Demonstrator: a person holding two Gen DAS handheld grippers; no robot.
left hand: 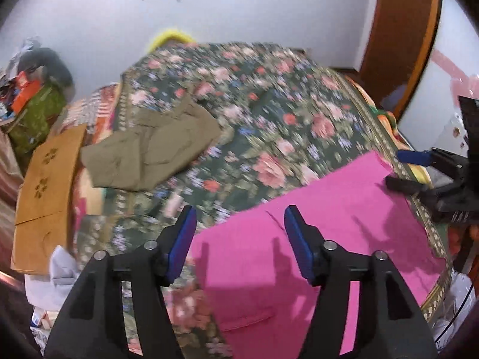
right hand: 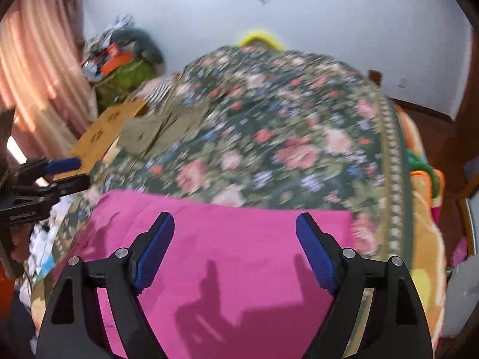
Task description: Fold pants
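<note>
Bright pink pants lie flat on the near part of a floral bedspread; they also show in the right wrist view. My left gripper is open and empty, above the pants' left edge. My right gripper is open and empty, above the middle of the pants. The right gripper also shows at the right edge of the left wrist view. The left gripper shows at the left edge of the right wrist view.
Crumpled olive-khaki pants lie on the far left of the bed, beside a brown cardboard box. A green bag with clutter stands by pink curtains. A wooden door frame is at right.
</note>
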